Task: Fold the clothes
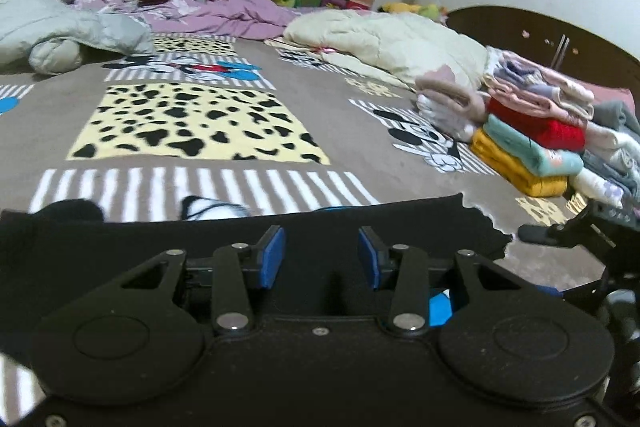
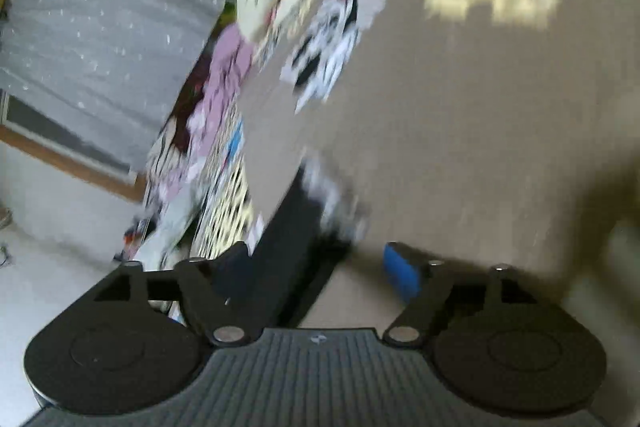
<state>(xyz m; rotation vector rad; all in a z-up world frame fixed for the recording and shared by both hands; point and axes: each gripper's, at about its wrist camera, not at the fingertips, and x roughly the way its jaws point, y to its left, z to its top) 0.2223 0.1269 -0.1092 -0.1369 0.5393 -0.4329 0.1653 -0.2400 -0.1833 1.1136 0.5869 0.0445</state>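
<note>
Standing apart with nothing pressed between its blue pads, the left gripper (image 1: 321,254) hovered over a flat black garment (image 1: 120,243) spread on the brown cartoon-print bed cover (image 1: 340,115). The right gripper (image 2: 320,267), seen blurred, was spread wide, the dark cloth's edge lying between its fingers unpinched. Beyond, to the right: a stack of folded clothes (image 1: 532,143), yellow at bottom. Farther back: a cream quilt (image 1: 392,39), a lilac blanket (image 1: 240,15).

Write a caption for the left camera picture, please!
Left gripper open over a black garment on the patterned bedspread, folded clothes stacked nearby.
</note>
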